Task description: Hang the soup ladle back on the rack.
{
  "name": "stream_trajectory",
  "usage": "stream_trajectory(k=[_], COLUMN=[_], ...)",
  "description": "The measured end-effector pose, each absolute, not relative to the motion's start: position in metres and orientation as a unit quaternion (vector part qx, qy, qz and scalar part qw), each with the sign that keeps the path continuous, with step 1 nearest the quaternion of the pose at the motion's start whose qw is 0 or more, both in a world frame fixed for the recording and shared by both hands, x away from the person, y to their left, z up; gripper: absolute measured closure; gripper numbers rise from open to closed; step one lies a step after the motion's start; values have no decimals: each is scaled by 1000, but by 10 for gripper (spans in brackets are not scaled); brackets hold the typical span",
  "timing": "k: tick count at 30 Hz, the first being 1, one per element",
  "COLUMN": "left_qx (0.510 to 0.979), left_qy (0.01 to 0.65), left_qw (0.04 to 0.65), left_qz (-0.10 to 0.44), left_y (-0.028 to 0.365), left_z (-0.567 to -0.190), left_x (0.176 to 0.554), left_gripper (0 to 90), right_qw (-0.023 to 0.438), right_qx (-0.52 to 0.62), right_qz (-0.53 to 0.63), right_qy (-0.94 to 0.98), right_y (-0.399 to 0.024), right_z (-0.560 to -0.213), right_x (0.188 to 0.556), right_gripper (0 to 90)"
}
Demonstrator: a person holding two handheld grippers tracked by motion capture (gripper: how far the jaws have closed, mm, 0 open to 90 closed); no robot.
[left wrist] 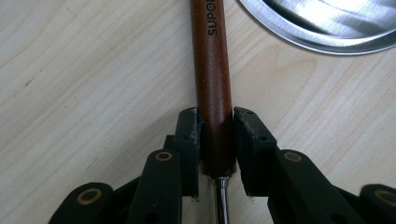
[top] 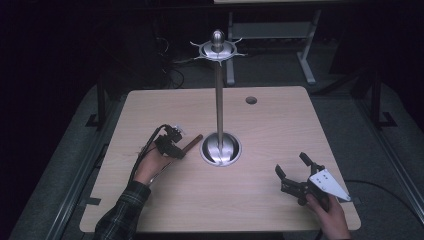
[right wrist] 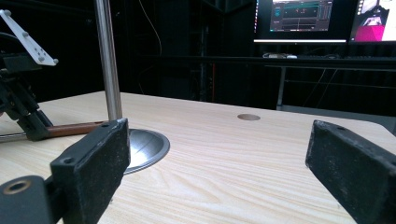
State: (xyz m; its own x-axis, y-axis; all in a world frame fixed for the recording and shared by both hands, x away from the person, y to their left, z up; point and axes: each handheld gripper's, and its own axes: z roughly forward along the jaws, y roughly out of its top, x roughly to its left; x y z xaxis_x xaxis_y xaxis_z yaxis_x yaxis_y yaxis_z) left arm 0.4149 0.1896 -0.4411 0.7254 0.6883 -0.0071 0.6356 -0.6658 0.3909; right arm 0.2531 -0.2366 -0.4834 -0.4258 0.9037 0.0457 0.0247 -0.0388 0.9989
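Two hands are working at the light wooden table. The person's left hand, in a plaid sleeve, is lying low on the left half of the table and holding the left gripper with its jaws pointing toward the stand. That gripper is clamping the brown wooden handle of a tool near its metal end, where a thin steel shank is running back between the jaws. The handle is lying flat on the table, its free end just beside the round steel base of a tall pole stand. The right hand is resting near the table's right front corner, holding the right gripper with its jaws spread wide and nothing between them. From the right gripper view, the pole is rising just beyond the gripper, and monitors are glowing in the dark behind.
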Motion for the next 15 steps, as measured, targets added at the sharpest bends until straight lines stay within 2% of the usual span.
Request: stream_trajectory(k=[15], left_qx=[907], left_qy=[367], left_qw=[191], left_qz=[74], left_y=[192], left_z=[-439], left_x=[415], left_gripper=[738], right_qw=[364], right_qx=[393], right_qz=[604], right_qy=[590], right_y=[-237], right_z=[-483], right_x=[253], right_gripper=[60])
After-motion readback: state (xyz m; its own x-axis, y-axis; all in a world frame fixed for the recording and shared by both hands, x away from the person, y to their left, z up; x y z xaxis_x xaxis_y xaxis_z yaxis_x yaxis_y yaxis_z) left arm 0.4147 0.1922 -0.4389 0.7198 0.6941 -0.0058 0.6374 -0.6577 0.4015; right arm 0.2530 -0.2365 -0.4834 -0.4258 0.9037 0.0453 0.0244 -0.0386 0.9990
